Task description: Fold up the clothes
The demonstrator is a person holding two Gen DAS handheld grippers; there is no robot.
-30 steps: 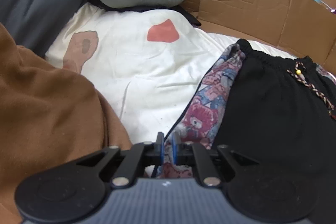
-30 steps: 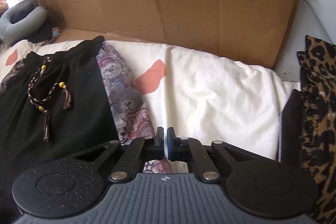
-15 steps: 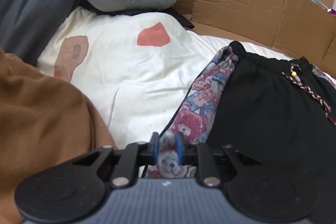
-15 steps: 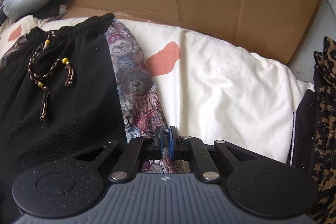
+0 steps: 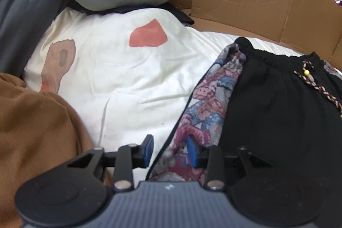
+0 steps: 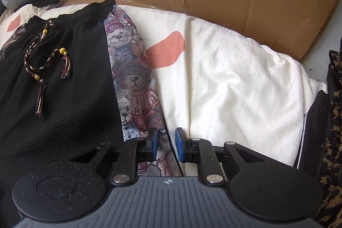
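Black drawstring trousers point(image 6: 64, 99) with teddy-bear side panels point(image 6: 136, 87) lie flat on the cream duvet point(image 6: 235, 78). The left gripper point(image 5: 170, 151) and right gripper point(image 6: 166, 143), jaws just opening, straddle the panel edges unclamped; lift clear straight upward to avoid dragging cloth.

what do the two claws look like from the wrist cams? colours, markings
Both look the same build. Left claw: black linkage arms with silver rivets, blue pads on the fingertips, a grey ribbed housing with a small white mark, round black discs either side. Right claw: same parts, its discs speckled with pale dust. No cables, hands or sleeves in view.
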